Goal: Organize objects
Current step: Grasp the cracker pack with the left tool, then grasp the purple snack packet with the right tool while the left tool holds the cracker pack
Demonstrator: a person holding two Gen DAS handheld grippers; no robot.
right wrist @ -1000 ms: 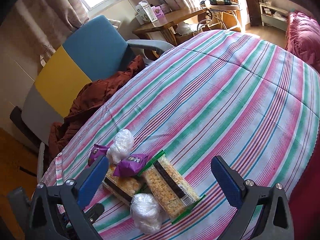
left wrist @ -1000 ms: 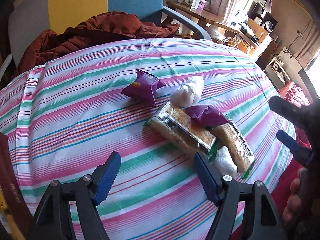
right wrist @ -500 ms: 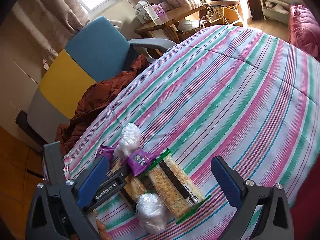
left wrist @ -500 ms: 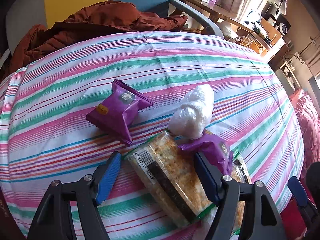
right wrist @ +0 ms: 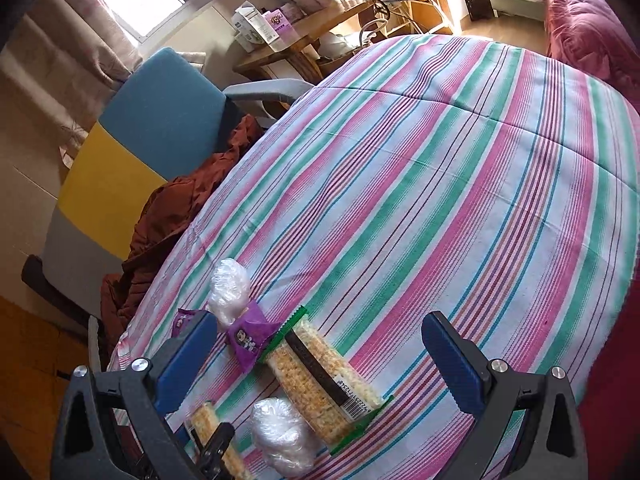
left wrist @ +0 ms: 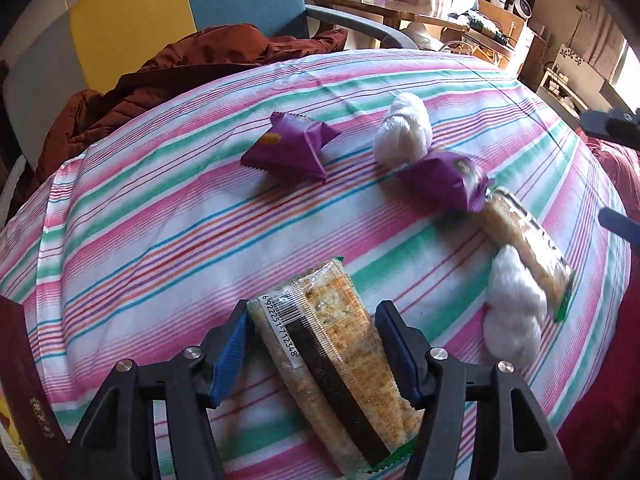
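My left gripper [left wrist: 314, 336] is shut on a clear cracker pack [left wrist: 332, 360], barcode end pointing away, held apart from the other snacks. On the striped cloth lie a purple packet [left wrist: 292, 148], a second purple packet [left wrist: 444, 180] leaning on another cracker pack [left wrist: 524, 248], and two white plastic-wrapped bundles [left wrist: 404, 132] [left wrist: 512, 308]. My right gripper [right wrist: 318, 336] hangs open above that second cracker pack [right wrist: 320, 380], touching nothing. The purple packet [right wrist: 248, 338] and both bundles [right wrist: 230, 288] [right wrist: 282, 436] sit near its left finger. The held pack [right wrist: 212, 428] shows at the bottom left.
The striped cloth [right wrist: 440, 160] stretches wide to the right and far side. A blue, yellow and grey chair [left wrist: 160, 20] with a rust-brown jacket [left wrist: 180, 68] stands at the cloth's far edge. A wooden desk with boxes [right wrist: 280, 36] is behind, red bedding [right wrist: 580, 20] at the right.
My left gripper moved onto one cracker pack, shut on it and drew it away from the pile. The purple packet that lay on it now rests against the other pack. The right gripper barely moved.
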